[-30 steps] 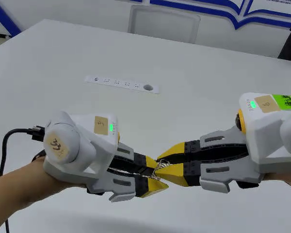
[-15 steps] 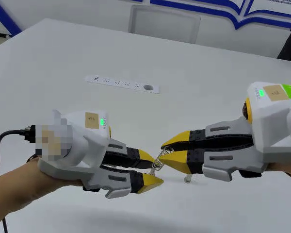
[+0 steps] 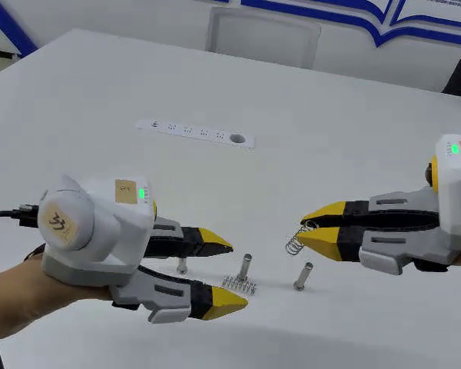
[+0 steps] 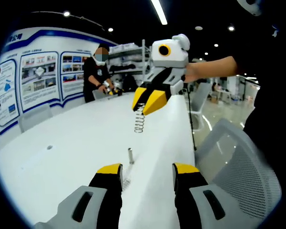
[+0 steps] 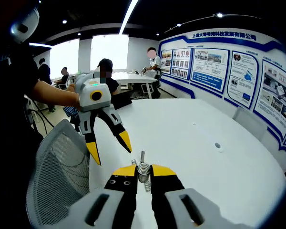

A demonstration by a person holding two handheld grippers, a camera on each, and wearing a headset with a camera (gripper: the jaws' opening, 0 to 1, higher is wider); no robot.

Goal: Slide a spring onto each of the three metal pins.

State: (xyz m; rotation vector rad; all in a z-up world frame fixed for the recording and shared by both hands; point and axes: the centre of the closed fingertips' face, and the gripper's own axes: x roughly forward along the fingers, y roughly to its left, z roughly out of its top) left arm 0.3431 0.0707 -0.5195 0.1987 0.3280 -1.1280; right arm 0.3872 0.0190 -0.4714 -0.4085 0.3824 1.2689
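Three short metal pins stand on the white table (image 3: 100,84): one (image 3: 244,267) in the middle, one (image 3: 302,275) to its right, one (image 3: 182,266) partly behind my left gripper. A loose spring (image 3: 238,286) lies by the middle pin. My left gripper (image 3: 224,270) is open, its jaws wide apart with nothing between them (image 4: 148,169). My right gripper (image 3: 303,231) is shut on a spring (image 3: 295,243), which hangs from its tips above the table (image 4: 139,119) and shows between the jaws (image 5: 143,171).
A white power strip (image 3: 194,131) lies farther back on the table, and a chair (image 3: 261,34) stands at the far edge. A black cable (image 3: 0,217) trails from the left gripper. A mesh chair (image 4: 238,167) and people stand around the room.
The two grippers were tip to tip on one spring. They have drawn apart: the left opened and let go, the right moved right with the spring. The pins came into sight.
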